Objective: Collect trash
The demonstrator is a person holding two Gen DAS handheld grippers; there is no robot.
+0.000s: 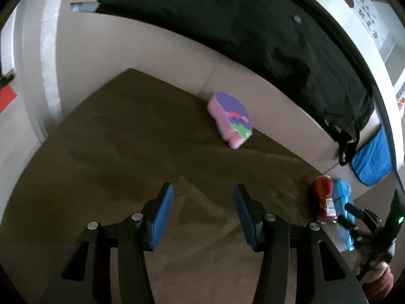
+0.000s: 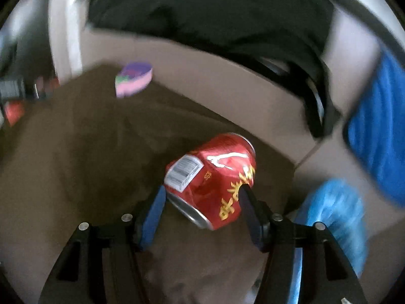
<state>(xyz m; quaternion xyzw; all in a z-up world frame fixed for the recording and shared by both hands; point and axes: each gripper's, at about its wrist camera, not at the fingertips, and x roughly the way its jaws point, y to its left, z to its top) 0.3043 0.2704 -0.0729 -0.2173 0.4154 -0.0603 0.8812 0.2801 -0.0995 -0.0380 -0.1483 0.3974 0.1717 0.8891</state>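
We look into a cardboard box (image 1: pixel 162 58) with a brown floor; a black cloth (image 1: pixel 253 30) hangs over its far wall, and a blue cloth (image 1: pixel 372 162) hangs beside it at the right. Our left gripper (image 1: pixel 203 215) hangs above the bare box floor with its blue pads apart and nothing between them; it stands open. A pink and purple packet (image 1: pixel 231 119) lies against the far wall, its long axis running from upper left to lower right in the left wrist view, leaning on the cardboard.

In the right wrist view the right gripper (image 2: pixel 202 195) has a crushed red can (image 2: pixel 215 177) between its fingers; the right pad dents the can's side, the left pad meets the can near its silver rim; we read this as a grip on the can. The can's long axis runs from lower left to upper right across the jaws, silver end toward the camera, barcode label facing up and left. A crumpled blue wrapper (image 2: pixel 336 217) lies just right of the can, blurred.
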